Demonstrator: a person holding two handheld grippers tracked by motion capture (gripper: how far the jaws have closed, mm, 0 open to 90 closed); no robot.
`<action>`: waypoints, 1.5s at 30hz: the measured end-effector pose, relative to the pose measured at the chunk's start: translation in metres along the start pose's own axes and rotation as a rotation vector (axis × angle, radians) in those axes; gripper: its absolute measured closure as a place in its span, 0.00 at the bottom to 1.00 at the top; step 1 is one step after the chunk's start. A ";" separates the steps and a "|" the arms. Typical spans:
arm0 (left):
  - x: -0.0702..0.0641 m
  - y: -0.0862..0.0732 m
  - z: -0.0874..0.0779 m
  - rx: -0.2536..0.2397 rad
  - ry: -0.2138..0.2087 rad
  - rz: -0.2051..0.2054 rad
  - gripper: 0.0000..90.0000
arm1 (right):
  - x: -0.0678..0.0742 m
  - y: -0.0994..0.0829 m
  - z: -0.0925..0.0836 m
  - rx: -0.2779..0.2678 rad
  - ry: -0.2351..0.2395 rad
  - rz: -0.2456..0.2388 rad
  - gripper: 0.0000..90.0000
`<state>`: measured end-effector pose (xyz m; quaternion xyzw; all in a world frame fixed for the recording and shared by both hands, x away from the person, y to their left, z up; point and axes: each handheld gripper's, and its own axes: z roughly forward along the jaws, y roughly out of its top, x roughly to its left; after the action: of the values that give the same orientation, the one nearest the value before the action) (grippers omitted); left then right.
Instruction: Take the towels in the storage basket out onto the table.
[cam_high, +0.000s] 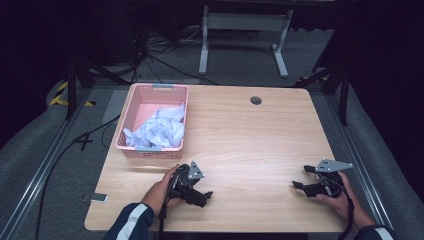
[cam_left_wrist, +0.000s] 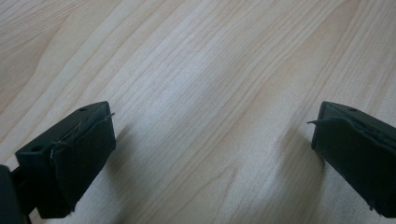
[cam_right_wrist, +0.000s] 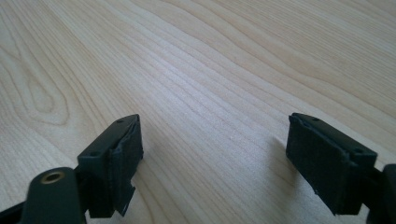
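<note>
A pink basket (cam_high: 134, 102) stands on the wooden table (cam_high: 240, 135) at its far left, with crumpled pale blue-white cloth (cam_high: 159, 129) heaped in its near part. My left gripper (cam_high: 202, 196) rests low on the table near the front edge, in front of the basket, its jaws pointing right. In the left gripper view the left gripper (cam_left_wrist: 212, 154) stands open with bare wood between its pads. My right gripper (cam_high: 300, 177) lies at the front right, jaws pointing left. The right gripper (cam_right_wrist: 212, 163) is open in its own view too, nothing between the pads.
A round dark cable hole (cam_high: 256, 100) sits near the table's far edge. Beyond the table stands a white frame (cam_high: 245, 30) on grey carpet, with black cables (cam_high: 150, 55) on the floor. A small flat device (cam_high: 96, 198) lies at the front-left corner.
</note>
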<state>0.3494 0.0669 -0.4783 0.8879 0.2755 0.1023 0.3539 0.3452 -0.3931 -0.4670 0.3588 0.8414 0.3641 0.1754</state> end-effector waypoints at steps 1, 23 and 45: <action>0.000 0.000 0.000 0.000 -0.004 0.000 0.00 | 0.000 0.000 0.000 0.000 0.000 0.000 0.21; 0.012 -0.011 -0.013 0.023 -0.058 0.078 0.00 | -0.001 0.004 0.004 0.006 0.006 -0.008 0.18; 0.039 -0.011 -0.096 -0.074 0.154 0.038 0.19 | 0.000 0.026 0.029 0.011 0.065 -0.055 0.16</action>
<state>0.3411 0.1506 -0.4169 0.8688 0.2810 0.1873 0.3620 0.3742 -0.3667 -0.4670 0.3246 0.8581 0.3661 0.1559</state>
